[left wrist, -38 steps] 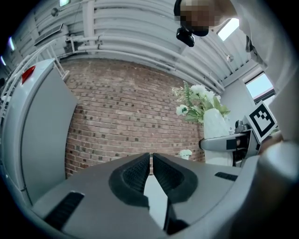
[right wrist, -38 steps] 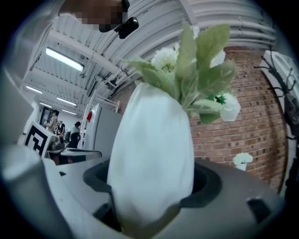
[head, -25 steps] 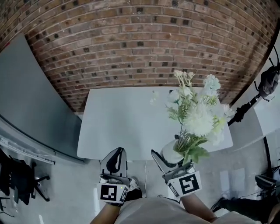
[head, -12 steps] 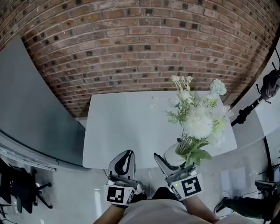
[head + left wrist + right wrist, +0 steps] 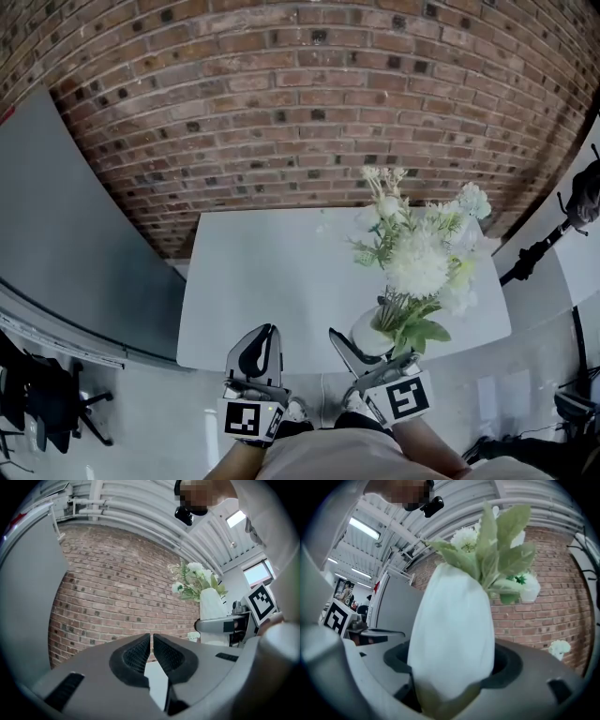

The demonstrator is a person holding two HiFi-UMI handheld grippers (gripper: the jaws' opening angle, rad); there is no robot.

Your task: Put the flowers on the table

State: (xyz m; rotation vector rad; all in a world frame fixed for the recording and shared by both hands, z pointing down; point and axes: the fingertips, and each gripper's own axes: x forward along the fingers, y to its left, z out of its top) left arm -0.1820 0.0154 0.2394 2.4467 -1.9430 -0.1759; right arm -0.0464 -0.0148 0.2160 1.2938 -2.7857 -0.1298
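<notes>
A white vase [image 5: 367, 335] with white flowers and green leaves [image 5: 417, 258] hangs over the near edge of the pale grey table [image 5: 272, 272]. My right gripper [image 5: 372, 349] is shut on the vase's lower body, and the vase [image 5: 454, 630] fills the right gripper view with the flowers [image 5: 497, 541] above it. My left gripper [image 5: 257, 351] is shut and holds nothing, just in front of the table's near edge and left of the vase. In the left gripper view its jaws [image 5: 152, 641] are pressed together, with the vase [image 5: 212, 604] off to the right.
A brick wall [image 5: 300, 103] stands behind the table. A large grey panel [image 5: 66, 225] leans at the left, with a black office chair [image 5: 42, 398] below it. A black stand [image 5: 548, 248] is beyond the table's right end.
Both grippers and the vase have come forward, so the vase now hangs over the table's near edge. The right gripper's hold on the vase is unchanged.
</notes>
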